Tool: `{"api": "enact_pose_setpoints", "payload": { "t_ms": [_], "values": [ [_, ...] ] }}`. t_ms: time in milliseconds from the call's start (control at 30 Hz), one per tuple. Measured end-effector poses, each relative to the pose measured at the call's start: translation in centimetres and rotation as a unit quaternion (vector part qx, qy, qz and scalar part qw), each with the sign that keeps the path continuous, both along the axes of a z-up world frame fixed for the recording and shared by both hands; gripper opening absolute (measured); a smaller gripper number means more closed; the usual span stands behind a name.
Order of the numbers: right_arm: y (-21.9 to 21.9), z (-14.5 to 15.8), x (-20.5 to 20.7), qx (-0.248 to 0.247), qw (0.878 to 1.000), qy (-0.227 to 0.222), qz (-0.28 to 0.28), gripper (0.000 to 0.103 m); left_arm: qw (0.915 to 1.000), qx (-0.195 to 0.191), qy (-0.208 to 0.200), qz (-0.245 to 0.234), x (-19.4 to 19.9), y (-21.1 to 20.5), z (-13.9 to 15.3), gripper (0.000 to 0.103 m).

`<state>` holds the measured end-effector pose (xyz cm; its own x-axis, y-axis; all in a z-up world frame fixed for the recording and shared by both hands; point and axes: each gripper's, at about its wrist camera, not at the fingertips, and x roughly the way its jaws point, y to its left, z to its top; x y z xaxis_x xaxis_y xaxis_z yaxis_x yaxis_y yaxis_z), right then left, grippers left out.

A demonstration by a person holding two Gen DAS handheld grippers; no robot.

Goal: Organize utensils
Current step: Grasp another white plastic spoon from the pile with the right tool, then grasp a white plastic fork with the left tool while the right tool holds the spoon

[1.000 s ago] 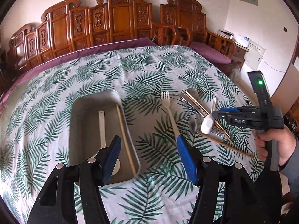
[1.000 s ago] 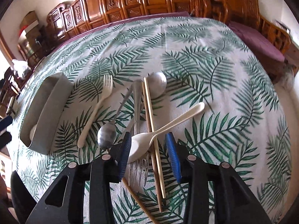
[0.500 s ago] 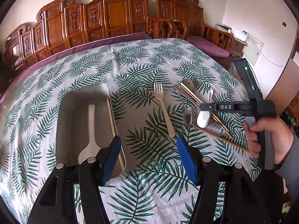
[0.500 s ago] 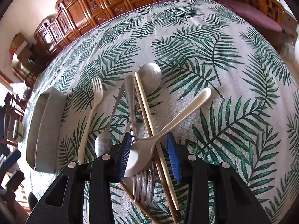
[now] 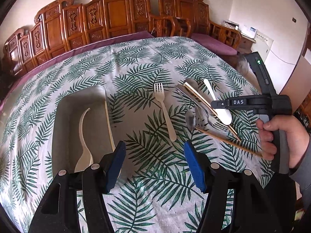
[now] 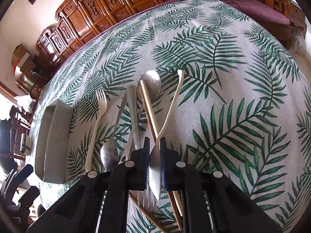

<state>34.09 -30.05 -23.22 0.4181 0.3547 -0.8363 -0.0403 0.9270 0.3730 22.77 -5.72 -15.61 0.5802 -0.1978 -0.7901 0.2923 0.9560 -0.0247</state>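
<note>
The cream plastic spoon (image 6: 155, 167) sits at 6 o'clock in the right wrist view, where we see the right gripper (image 6: 155, 151) pinching its bowl, the handle rising toward 12 o'clock over the metal fork (image 6: 134, 112), the metal spoons and the chopsticks (image 6: 149, 108) on the leaf-print tablecloth (image 6: 233, 97). We see the left gripper (image 5: 154, 165) spread wide, holding nothing, with the grey tray (image 5: 66, 116) at its 10 o'clock containing another cream spoon (image 5: 83, 151) and a chopstick (image 5: 108, 124). A cream plastic fork (image 5: 165, 112) lies at 12 o'clock from that gripper.

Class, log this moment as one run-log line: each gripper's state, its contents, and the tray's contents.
right gripper: shut on cream plastic spoon | left gripper: open, empty | grey rectangular tray: cream spoon, wooden chopstick
</note>
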Motion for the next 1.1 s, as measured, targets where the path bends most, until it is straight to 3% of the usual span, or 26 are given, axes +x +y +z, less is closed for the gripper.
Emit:
{"api": "enact_pose_setpoints", "payload": {
  "t_ms": [500,833,1100],
  "values": [
    [-1.3,4.2,-4.3,-0.044,0.996,-0.058,0.057,0.012,0.9999,0.003,0.013,-0.005,3.0,-3.0,-1.4,0.059],
    [-2.1,4.1,-5.5,-0.063,0.993,-0.073,0.074,0.012,0.9990,0.010,0.045,0.000,7.4,-5.0,-3.6,0.036],
    [-2.0,4.1,-5.4,-0.066,0.992,-0.076,0.077,0.012,0.9965,0.019,0.080,0.014,10.8,-5.8,-5.5,0.035]
  ]
}}
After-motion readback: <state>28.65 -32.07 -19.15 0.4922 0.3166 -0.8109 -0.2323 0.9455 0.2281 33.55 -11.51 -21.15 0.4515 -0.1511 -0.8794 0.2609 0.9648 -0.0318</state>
